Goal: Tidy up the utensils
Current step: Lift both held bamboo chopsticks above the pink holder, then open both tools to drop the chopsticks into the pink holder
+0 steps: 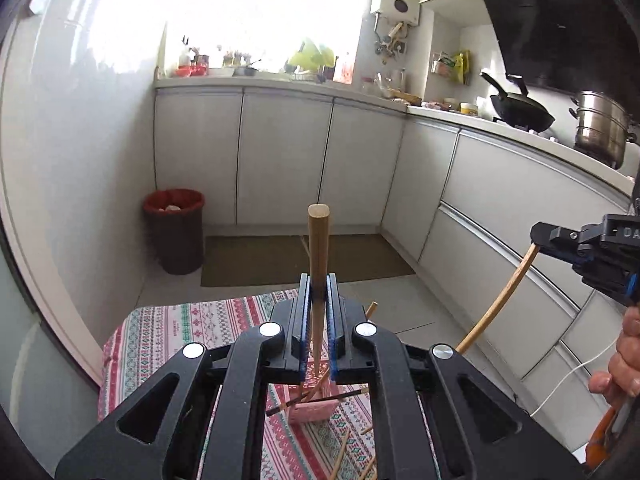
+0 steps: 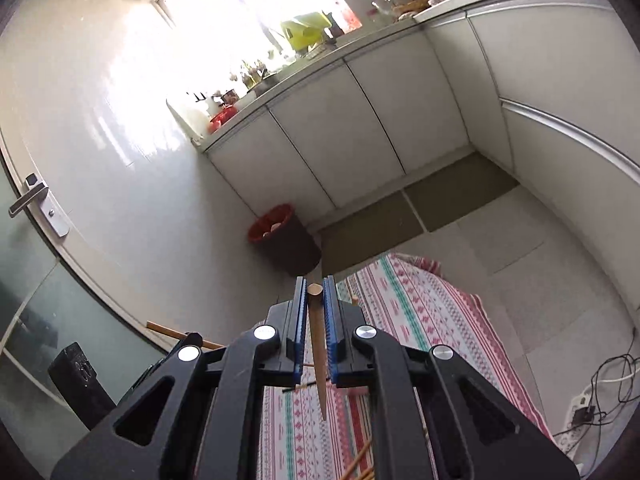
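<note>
Left wrist view: the left gripper (image 1: 319, 292) tilts downward above the patterned cloth (image 1: 160, 332), jaws clamped on an upright wooden chopstick (image 1: 319, 248). At right, the right gripper (image 1: 538, 236) pinches another chopstick (image 1: 500, 300).

Right wrist view: the right gripper (image 2: 316, 300), rolled and angled down, grips its chopstick (image 2: 318, 352), tip hanging over the cloth.

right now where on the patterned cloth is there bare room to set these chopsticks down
The far-left stretch of the patterned cloth, from its far edge back toward the left tool, looks bare. In the right wrist view the strip along the cloth's right edge, beside the floor tiles, is also bare. It is crowded around the pink holder and nearer, where loose chopsticks lie scattered.
</note>
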{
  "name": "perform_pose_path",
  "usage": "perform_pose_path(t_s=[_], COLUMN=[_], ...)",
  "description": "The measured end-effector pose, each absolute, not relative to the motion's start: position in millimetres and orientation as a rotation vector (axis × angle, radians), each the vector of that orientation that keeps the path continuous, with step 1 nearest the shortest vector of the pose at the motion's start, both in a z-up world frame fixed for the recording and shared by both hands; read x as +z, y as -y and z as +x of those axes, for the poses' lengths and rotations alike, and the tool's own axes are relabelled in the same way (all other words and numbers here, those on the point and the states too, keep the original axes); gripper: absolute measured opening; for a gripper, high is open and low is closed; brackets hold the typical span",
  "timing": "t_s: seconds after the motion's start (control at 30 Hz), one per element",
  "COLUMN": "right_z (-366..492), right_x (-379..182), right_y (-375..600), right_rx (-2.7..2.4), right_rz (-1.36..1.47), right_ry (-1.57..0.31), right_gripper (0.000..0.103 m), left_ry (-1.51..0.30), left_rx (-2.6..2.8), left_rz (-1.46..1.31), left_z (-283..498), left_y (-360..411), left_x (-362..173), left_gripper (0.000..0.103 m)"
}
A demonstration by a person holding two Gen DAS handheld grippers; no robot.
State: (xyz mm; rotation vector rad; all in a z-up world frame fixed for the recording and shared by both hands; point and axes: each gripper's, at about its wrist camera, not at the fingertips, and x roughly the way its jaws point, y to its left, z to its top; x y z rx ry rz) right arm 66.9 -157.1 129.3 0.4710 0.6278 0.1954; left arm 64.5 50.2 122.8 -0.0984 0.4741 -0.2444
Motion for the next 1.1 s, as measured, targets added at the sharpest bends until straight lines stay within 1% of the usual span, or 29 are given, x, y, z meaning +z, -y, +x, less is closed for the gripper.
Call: perform_pose_path(t_s=[0.1, 0.13, 0.17, 0.2, 0.23, 0.3, 0.37, 0.43, 0.57, 0.67, 0.73, 0.77, 0.8, 0.83, 0.97, 1.0, 1.07, 1.1], right_z=[81.0, 85.7, 89.3, 92.4, 95.1, 100.7, 106.4, 107.2, 114.0, 123.3, 129.3, 131.2, 130.8, 128.7, 119.0, 116.1, 110.4, 108.5], right_x=[121.3, 118.2, 117.2, 115.4, 113.4, 109.1, 104.6, 100.2, 89.9, 74.9, 62.8, 59.4, 57.6, 57.9, 65.9, 67.2, 69.0, 69.2], right_y=[149.8, 147.9, 147.1, 145.0, 144.4, 143.7, 142.5, 139.5, 128.4, 116.7, 108.2, 104.9, 103.1, 101.9, 97.8, 97.2, 97.2, 97.8], right_rx=[0.189, 0.184, 0.178, 0.173, 0.164, 0.148, 0.143, 0.136, 0.104, 0.117, 0.144, 0.141, 0.138, 0.132, 0.114, 0.109, 0.089, 0.076], right_rz=[0.455, 0.446, 0.439, 0.432, 0.424, 0.423, 0.431, 0.431, 0.404, 0.384, 0.368, 0.356, 0.350, 0.346, 0.307, 0.301, 0.279, 0.268], right_ry=[-0.607, -0.602, -0.596, -0.591, -0.584, -0.574, -0.570, -0.561, -0.526, -0.533, -0.549, -0.561, -0.564, -0.558, -0.546, -0.542, -0.542, -0.547], right_gripper=[0.009, 0.009, 0.009, 0.009, 0.009, 0.009, 0.009, 0.009, 0.009, 0.009, 0.016, 0.023, 0.043, 0.050, 0.051, 0.054, 0.061, 0.066], left_ry=[-0.536, -0.568, -0.582, -0.586, -0.585, -0.572, -0.544, -0.521, -0.506, -0.506, -0.506, -0.503, -0.503, -0.504, -0.505, -0.506, -0.511, -0.515], left_rx=[-0.238, -0.228, -0.213, -0.203, -0.190, -0.171, -0.158, -0.153, -0.152, -0.147, -0.141, -0.139, -0.137, -0.136, -0.139, -0.140, -0.144, -0.147], left_rz=[-0.104, -0.111, -0.125, -0.141, -0.164, -0.200, -0.228, -0.243, -0.255, -0.250, -0.248, -0.252, -0.255, -0.257, -0.254, -0.250, -0.239, -0.232], left_z=[89.8, 97.3, 100.7, 101.8, 101.8, 99.1, 93.5, 87.1, 82.7, 81.1, 81.4, 81.1, 81.1, 80.3, 78.0, 77.1, 74.5, 73.3], left_y=[-46.2, -45.8, -48.1, -52.4, -57.6, -68.0, -77.2, -84.7, -91.1, -94.5, -96.2, -97.7, -99.1, -99.9, -99.2, -98.5, -94.4, -92.2], left_x=[103.9, 94.2, 88.2, 85.0, 84.0, 88.2, 95.5, 102.2, 109.0, 110.8, 111.8, 112.0, 112.0, 112.3, 114.0, 114.0, 114.6, 114.5], left_gripper=[0.007, 0.012, 0.028, 0.033, 0.038, 0.039, 0.047, 0.050, 0.051, 0.053, 0.053, 0.054, 0.055, 0.056, 0.059, 0.060, 0.066, 0.068])
